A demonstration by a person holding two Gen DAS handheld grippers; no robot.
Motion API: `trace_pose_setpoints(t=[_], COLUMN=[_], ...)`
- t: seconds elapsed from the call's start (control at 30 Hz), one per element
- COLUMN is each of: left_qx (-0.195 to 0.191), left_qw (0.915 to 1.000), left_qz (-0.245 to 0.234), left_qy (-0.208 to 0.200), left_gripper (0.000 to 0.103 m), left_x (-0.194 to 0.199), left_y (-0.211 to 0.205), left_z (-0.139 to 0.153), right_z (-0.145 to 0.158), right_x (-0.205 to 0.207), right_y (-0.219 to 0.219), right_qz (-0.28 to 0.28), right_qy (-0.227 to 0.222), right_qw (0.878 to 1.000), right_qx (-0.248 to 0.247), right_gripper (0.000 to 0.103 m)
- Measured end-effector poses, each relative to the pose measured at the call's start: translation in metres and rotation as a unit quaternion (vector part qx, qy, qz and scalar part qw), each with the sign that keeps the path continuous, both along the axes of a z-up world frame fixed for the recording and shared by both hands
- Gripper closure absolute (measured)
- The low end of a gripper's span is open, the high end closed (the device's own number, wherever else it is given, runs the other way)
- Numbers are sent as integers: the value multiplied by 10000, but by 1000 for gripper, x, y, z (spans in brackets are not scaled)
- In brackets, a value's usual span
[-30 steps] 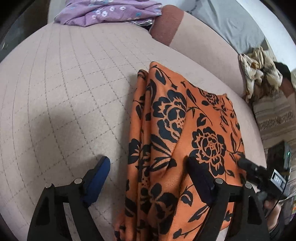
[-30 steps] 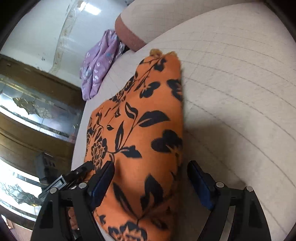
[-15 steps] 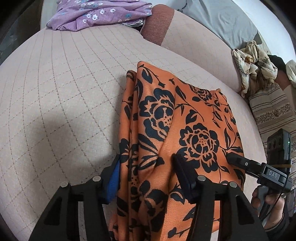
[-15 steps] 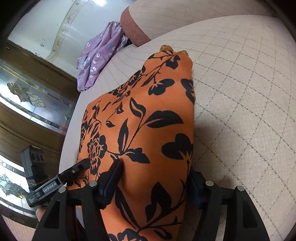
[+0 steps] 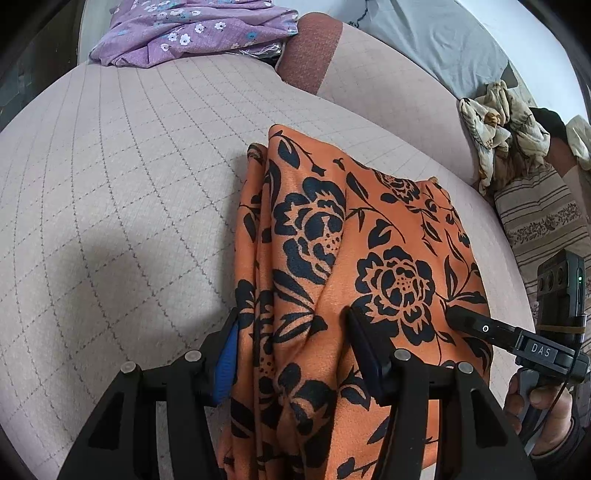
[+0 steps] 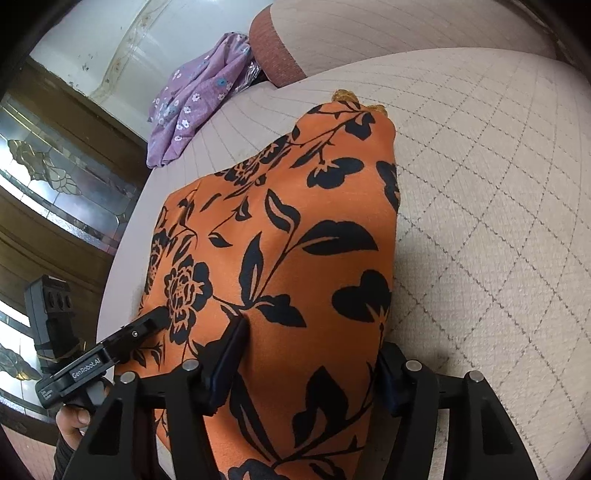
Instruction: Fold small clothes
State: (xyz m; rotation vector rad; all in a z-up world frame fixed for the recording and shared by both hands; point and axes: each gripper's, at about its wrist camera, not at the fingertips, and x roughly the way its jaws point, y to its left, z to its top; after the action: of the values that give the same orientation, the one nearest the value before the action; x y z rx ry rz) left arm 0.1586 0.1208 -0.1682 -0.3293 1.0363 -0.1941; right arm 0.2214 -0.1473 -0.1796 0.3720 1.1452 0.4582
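Left gripper [image 5: 291,350] clamps the near-left edge of the orange floral garment [image 5: 354,266] on the quilted cushion [image 5: 122,206]; right gripper [image 6: 310,363] clamps its near-right edge. Step: gripping the hem; next, probably lift both together and fold forward.

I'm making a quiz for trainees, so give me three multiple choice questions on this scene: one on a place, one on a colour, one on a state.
1. Where does the purple cloth lie?
A. at the sofa's far end
B. on the orange cloth
C. in a gripper

2. The orange cloth's print is:
A. white
B. black
C. green

3. The left gripper and right gripper are:
A. both wide open, off the cloth
B. both closed on the orange cloth
C. one holding the purple cloth

Answers: A, it sits far off by the armrest; B, black flowers; B, fingers pinch orange folds in both views.
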Motion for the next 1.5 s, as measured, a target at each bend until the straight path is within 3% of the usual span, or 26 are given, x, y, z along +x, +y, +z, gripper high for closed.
trace_pose_setpoints(t=[0.2, 0.3, 0.57, 0.63, 0.7, 0.73, 0.77, 0.83, 0.9, 1.03, 1.07, 1.13, 1.17, 1.2, 1.23, 1.27, 1.3, 1.33, 1.43, 1.5], left_qx=[316, 473, 256, 344, 549, 852, 1010, 1074, 1191, 1152, 1126, 1247, 1336, 1552, 1731, 1683, 1538, 1522, 1760, 1872], left_qw=[9987, 9975, 9923, 9916, 9921, 9921, 9915, 9915, 9904, 9894, 9892, 9869, 9864, 9851, 9834, 9843, 9871, 9872, 9798, 9762], left_qz=[-251, -289, -581, -638, -633, -672, -669, -580, -434, -303, -320, -412, -445, -471, -515, -537, -400, -281, -195, -131], left_qy=[-301, -446, -1064, -1069, -931, -632, -474, -439, -549, -831, -881, -933, -851, -566, -183, -54, -184, -397, -935, -1088], left_gripper=[69, 75, 76, 74, 60, 58, 58, 58, 58, 58, 55, 38, 30, 30, 30, 30, 30, 30, 28, 16], left_x=[-3, -8, -2, 15, 26, 35, 38, 31, 20, -5, -6, -14, -14, -11, -7, -8, -16, -25, -49, -65], left_y=[-13, -18, -67, -88, -103, -111, -114, -108, -99, -94, -98, -109, -115, -121, -125, -123, -116, -111, -106, -108], left_z=[7, 18, 75, 73, 62, 47, 39, 31, 37, 58, 61, 55, 48, 31, 13, 7, 12, 25, 56, 69], right_z=[13, 30, 92, 97, 88, 78, 59, 31, 25, 60, 70, 82, 79, 72, 52, 25, 16, 25, 60, 76], right_x=[-4, -9, -16, -10, -1, 4, 11, 12, -2, -22, -23, -19, -12, -7, 4, 17, 16, 8, -19, -41], right_y=[12, 15, -14, -39, -69, -84, -102, -125, -140, -135, -129, -112, -103, -96, -91, -90, -92, -93, -87, -86], right_qz=[219, 398, 523, 313, -10, -238, -553, -910, -1075, -1084, -987, -676, -548, -507, -476, -483, -619, -758, -663, -763], right_qy=[-286, -530, -1373, -1447, -1279, -1114, -752, -129, -223, -967, -1134, -1281, -1247, -1148, -825, -276, -155, -383, -760, -1010], right_qw=[9990, 9974, 9889, 9887, 9915, 9931, 9949, 9942, 9925, 9889, 9884, 9894, 9906, 9920, 9954, 9984, 9979, 9962, 9949, 9907], right_qx=[-269, -286, -226, -251, -253, -276, -374, -553, -531, -324, -207, 52, 148, 145, 100, 111, 134, 195, 2, -501], right_gripper=[58, 63, 64, 64, 62, 56, 44, 43, 43, 43, 42, 31, 25, 20, 18, 18, 19, 19, 19, 18])
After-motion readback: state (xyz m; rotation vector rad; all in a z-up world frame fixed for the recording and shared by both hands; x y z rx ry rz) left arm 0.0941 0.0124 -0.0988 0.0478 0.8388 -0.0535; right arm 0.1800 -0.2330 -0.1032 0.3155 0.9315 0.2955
